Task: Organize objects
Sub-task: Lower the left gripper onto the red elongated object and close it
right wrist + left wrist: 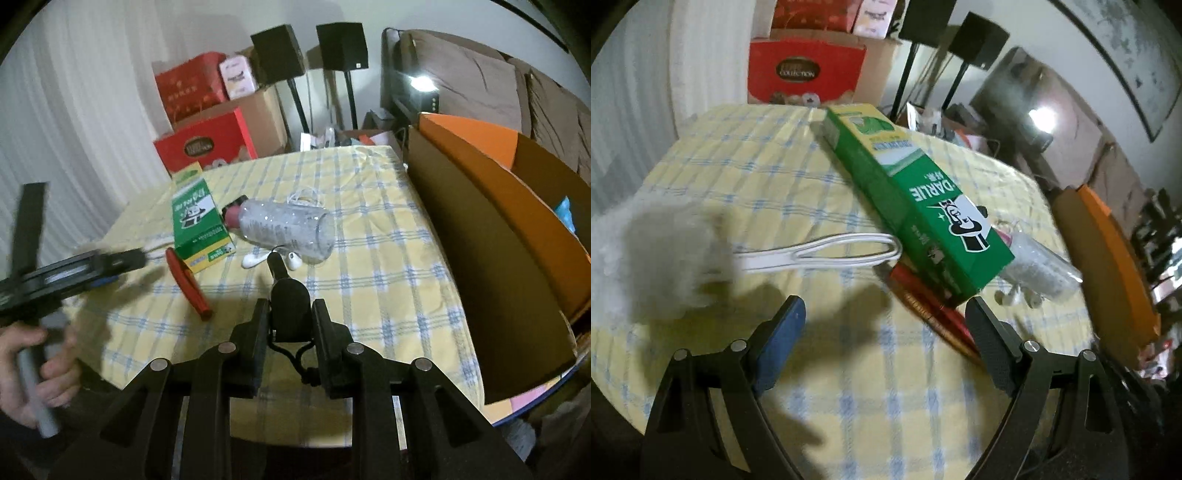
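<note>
Left wrist view: the left gripper (884, 339) hangs wide open and empty above the checked table (738, 166), with the green box (916, 199), white cable (827, 251) and red pen (931, 314) just beyond.

Right wrist view: the right gripper (289, 321) clamps a small black object (288, 295), the orange bin (491, 206) at its right. The clear bottle (288, 229) and earbuds (273, 260) remain unsorted; most work seems left.

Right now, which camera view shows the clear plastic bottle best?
The right wrist view: the clear plastic bottle lies whole on its side. The left wrist view shows only part of it, blurred, behind the green Darlie box.
</note>
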`<state>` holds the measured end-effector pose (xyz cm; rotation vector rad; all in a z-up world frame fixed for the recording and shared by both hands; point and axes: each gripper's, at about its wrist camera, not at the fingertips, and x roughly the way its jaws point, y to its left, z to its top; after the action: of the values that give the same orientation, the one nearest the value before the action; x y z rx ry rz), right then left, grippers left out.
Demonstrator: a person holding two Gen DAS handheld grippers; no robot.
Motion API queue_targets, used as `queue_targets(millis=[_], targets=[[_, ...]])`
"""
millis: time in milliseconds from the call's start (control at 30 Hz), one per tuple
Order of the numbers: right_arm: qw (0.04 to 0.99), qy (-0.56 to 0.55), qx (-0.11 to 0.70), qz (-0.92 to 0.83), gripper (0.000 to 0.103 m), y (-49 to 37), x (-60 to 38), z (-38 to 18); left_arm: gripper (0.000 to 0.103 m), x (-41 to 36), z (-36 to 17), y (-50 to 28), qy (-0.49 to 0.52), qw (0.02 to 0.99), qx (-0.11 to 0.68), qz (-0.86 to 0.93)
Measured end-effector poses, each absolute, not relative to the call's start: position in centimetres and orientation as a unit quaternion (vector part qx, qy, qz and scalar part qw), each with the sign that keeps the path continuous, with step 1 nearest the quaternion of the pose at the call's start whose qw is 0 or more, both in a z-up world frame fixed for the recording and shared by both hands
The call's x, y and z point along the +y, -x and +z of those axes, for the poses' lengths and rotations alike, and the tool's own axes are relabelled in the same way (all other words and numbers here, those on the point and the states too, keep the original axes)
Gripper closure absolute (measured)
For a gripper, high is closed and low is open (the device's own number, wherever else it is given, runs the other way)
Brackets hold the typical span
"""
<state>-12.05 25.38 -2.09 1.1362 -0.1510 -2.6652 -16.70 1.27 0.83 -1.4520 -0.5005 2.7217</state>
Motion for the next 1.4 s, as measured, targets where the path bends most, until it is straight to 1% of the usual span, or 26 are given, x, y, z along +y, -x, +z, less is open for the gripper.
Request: queue_targets(millis=[100,267,333,400,433,467,500,533,600,700,900,933,967,1000,1033,1067,1100,1133,1200,1267,1400], targets=[[0.121,-0.384,-0.058,-0.914,0.081,11.3,26.0,-1.9,0.016,3.3,-0.1,18.1,0.48,-0.012,-0.133,0.867],[0.134,-0.374,-0.069,-0.915,0.081,10.5,26.5,-1.4,0.016,6.2,-1.3,18.2,0.469,-0.028,-0.121,0.874],[0.136,-0.37,-0.073,-0.916,0.08,10.2,26.9,-1.2,0.016,7.2,-1.6,17.9,0.466,-0.037,-0.096,0.879],[0.137,-0.366,-0.075,-0.917,0.081,10.0,27.1,-1.0,0.019,7.7,-1.7,17.9,0.467,-0.036,-0.08,0.88],[0.136,-0.365,-0.076,-0.918,0.08,10.0,27.3,-0.9,0.028,7.7,-1.7,17.7,0.466,-0.029,-0.071,0.881],[0.138,-0.364,-0.079,-0.918,0.08,10.0,27.4,-0.8,0.033,7.7,-1.6,17.6,0.465,-0.023,-0.061,0.883],[0.142,-0.365,-0.086,-0.916,0.08,10.1,27.7,-0.9,0.046,7.4,-1.4,17.4,0.464,-0.016,-0.051,0.884],[0.142,-0.366,-0.092,-0.915,0.08,10.1,27.9,-0.9,0.063,7.0,-1.3,17.2,0.464,-0.013,-0.046,0.884],[0.133,-0.365,-0.096,-0.916,0.08,9.8,28.3,-1.0,0.084,5.4,-1.1,16.5,0.468,-0.016,-0.044,0.883],[0.129,-0.364,-0.109,-0.916,0.08,9.5,28.7,-1.0,0.084,2.9,-1.0,15.7,0.473,0.004,-0.068,0.878],[0.115,-0.38,-0.129,-0.909,0.08,10.0,28.3,-1.5,0.084,1.2,-0.9,14.8,0.488,0.008,-0.062,0.87],[0.115,-0.383,-0.136,-0.907,0.08,10.1,28.3,-1.6,0.08,1.5,-0.9,14.7,0.49,0.006,-0.052,0.87],[0.116,-0.385,-0.141,-0.905,0.08,10.1,28.3,-1.7,0.073,1.9,-0.9,14.6,0.491,0.006,-0.032,0.871],[0.118,-0.386,-0.143,-0.904,0.08,10.0,28.2,-1.8,0.058,2.7,-0.9,14.7,0.491,-0.002,-0.006,0.871],[0.119,-0.387,-0.143,-0.903,0.08,9.9,28.1,-1.8,0.055,3.1,-0.9,14.4,0.479,-0.017,0.019,0.878],[0.12,-0.387,-0.142,-0.903,0.08,9.8,28.0,-1.7,0.055,3.4,-1.0,14.3,0.471,-0.021,0.026,0.881],[0.121,-0.386,-0.142,-0.903,0.08,9.7,28.0,-1.6,0.059,3.3,-1.0,14.3,0.468,-0.021,0.02,0.883],[0.121,-0.385,-0.141,-0.904,0.08,9.5,28.0,-1.4,0.074,3.0,-1.1,14.2,0.468,-0.007,-0.007,0.884],[0.119,-0.383,-0.139,-0.905,0.08,9.2,27.9,-1.1,0.084,2.5,-1.1,14.0,0.467,0.008,-0.034,0.884],[0.114,-0.383,-0.137,-0.906,0.08,9.0,27.7,-0.9,0.085,2.3,-0.9,13.8,0.469,0.009,-0.031,0.883],[0.106,-0.379,-0.139,-0.909,0.08,8.8,27.7,-1.1,0.085,1.1,-0.7,13.1,0.466,0.018,-0.066,0.882]])
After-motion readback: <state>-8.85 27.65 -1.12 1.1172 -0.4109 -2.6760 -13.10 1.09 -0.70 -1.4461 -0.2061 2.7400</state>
